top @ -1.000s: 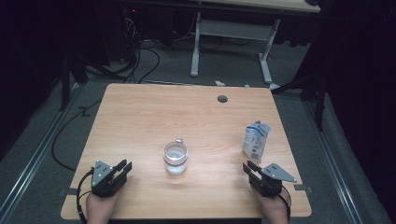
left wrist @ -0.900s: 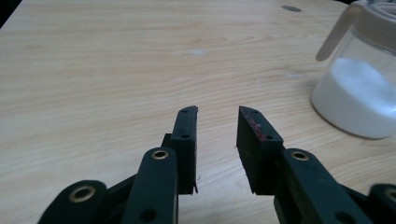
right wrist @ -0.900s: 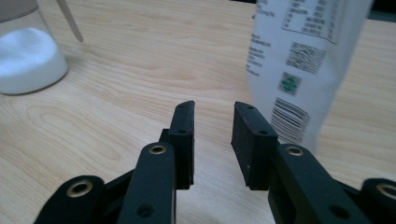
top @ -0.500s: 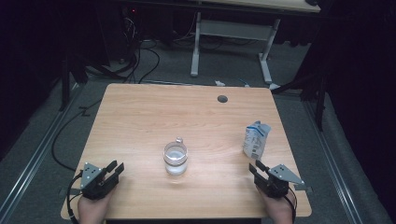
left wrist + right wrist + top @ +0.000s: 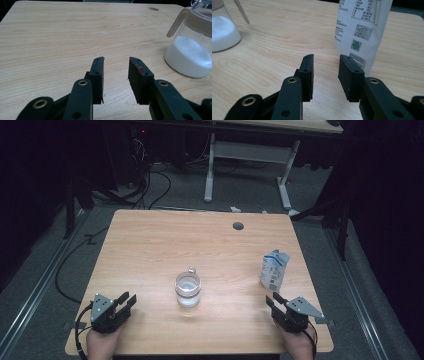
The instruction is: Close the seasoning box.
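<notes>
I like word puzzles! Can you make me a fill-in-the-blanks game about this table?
1. The clear glass jar with a handled lid holds a ____ powder.
2. The white printed paper bag stands nearest the ____ hand-held gripper.
3. Between the black jaws of the left hand-held gripper there is ____.
4. Everything rests on a light ____ table.

Missing words: white; right; nothing; wooden

Looks like a lab or test room to me: bare wooden table (image 5: 150, 250) with a cable hole (image 5: 238, 226), grey carpet (image 5: 45, 270), loose cables (image 5: 145, 185) on the floor, another desk frame (image 5: 250, 155) behind, dark surroundings.
</notes>
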A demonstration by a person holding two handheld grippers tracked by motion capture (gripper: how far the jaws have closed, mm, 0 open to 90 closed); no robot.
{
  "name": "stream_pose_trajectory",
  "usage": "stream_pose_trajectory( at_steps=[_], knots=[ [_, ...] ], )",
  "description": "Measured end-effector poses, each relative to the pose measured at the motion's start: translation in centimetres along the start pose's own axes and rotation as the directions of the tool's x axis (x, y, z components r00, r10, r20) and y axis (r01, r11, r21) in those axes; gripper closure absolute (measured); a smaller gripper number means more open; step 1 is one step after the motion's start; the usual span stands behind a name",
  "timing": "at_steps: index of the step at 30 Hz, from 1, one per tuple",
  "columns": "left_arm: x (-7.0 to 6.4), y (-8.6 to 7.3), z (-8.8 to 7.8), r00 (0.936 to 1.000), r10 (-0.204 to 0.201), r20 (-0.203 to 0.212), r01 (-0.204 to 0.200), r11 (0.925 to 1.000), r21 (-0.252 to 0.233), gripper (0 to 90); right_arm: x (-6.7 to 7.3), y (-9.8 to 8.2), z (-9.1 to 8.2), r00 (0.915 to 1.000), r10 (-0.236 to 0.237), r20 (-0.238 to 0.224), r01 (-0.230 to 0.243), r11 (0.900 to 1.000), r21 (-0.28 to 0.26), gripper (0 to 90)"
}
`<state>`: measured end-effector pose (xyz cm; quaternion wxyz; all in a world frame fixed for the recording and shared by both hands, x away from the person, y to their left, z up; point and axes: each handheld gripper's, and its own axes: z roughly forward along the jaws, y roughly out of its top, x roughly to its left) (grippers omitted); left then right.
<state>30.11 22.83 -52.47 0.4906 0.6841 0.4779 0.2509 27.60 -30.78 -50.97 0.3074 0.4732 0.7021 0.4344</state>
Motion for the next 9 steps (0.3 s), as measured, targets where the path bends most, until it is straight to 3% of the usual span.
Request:
stream_pose_trajectory(
  at_steps=[9],
  knots=[
    [0.13, 0.24, 0.23, 0.9999, -0.002, 0.011, 0.002, 1.0, -0.005, 65.0, 0.01, -0.01, -0.3, 1.0, 0.003, 0.008, -0.003, 1.0, -0.001, 63.6]
  ],
)
